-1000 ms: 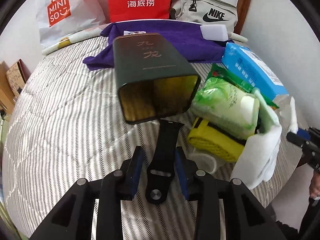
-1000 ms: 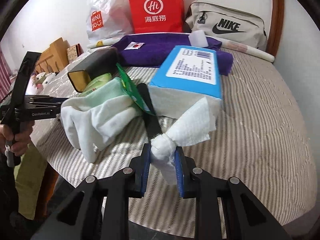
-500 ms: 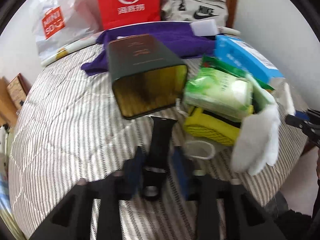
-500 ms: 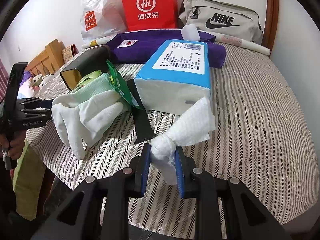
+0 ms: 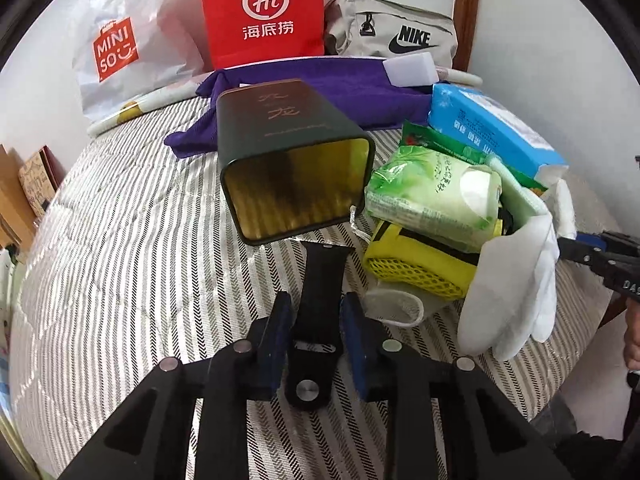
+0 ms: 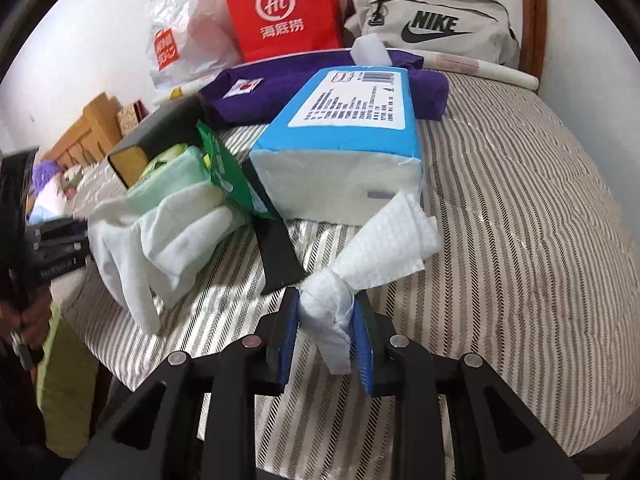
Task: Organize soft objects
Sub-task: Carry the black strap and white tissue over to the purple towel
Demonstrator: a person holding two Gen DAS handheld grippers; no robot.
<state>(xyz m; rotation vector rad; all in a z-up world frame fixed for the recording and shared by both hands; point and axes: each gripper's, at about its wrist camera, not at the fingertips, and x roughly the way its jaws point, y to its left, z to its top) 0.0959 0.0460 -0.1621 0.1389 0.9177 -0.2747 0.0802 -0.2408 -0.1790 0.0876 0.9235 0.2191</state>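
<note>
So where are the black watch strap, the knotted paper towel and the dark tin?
black watch strap (image 5: 320,300): left wrist view, mid-band.
knotted paper towel (image 6: 326,296): right wrist view, on the knot.
dark tin (image 5: 280,120): left wrist view, lettered top face.

We find bare striped bedspread (image 5: 120,248) left of the dark tin (image 5: 288,152); the tissue pack (image 6: 344,136) and white gloves (image 6: 160,240) crowd its other side.

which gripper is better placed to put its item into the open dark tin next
Left. The left gripper holds the black strap with the dark tin mouth open straight ahead. The right gripper holds a knotted tissue beyond the glove pile.
</note>
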